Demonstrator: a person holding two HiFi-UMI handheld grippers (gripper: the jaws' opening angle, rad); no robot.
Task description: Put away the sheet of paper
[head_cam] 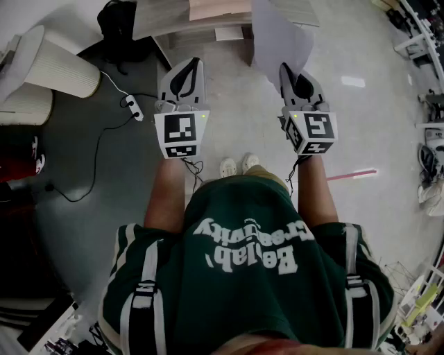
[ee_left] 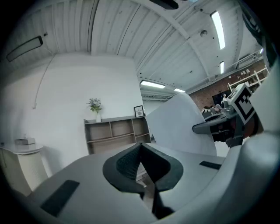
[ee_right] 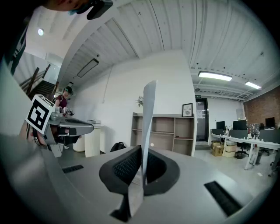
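- Head view: the sheet of paper (head_cam: pixel 276 38) sits top centre-right, its upper edge cut off by the frame and its lower corner hidden inside the right gripper (head_cam: pixel 288 71).
- The left gripper (head_cam: pixel 191 68) is left of centre – its fingers meet at the tips.
- The person's torso hides the lower floor (head_cam: pixel 111 173); it is grey and glossy.
- Counted: two grippers, one sheet, two shoes (head_cam: pixel 238 165), one power strip (head_cam: pixel 132 105), one shelf unit (head_cam: pixel 201 17) (top edge, cropped).
- Left gripper view: the left gripper (ee_left: pixel 141 148) has its jaws pressed together with nothing between them.
- The sheet of paper (ee_left: pixel 181 124) curves up right of centre, and its right edge is covered by the right gripper (ee_left: pixel 210 127).
- Room: white wall, ribbed ceiling, one shelf unit (ee_left: pixel 116 133) at centre; what stands on top of it is too small to read.
- Right gripper view: the right gripper (ee_right: pixel 142 154) is clamped on the sheet of paper (ee_right: pixel 148 116), seen edge-on – a thin upright strip at centre.
- One shelf unit (ee_right: pixel 168 131) stands behind, half hidden by the sheet.
- Desks (ee_right: pixel 245 144) at right are blurred.
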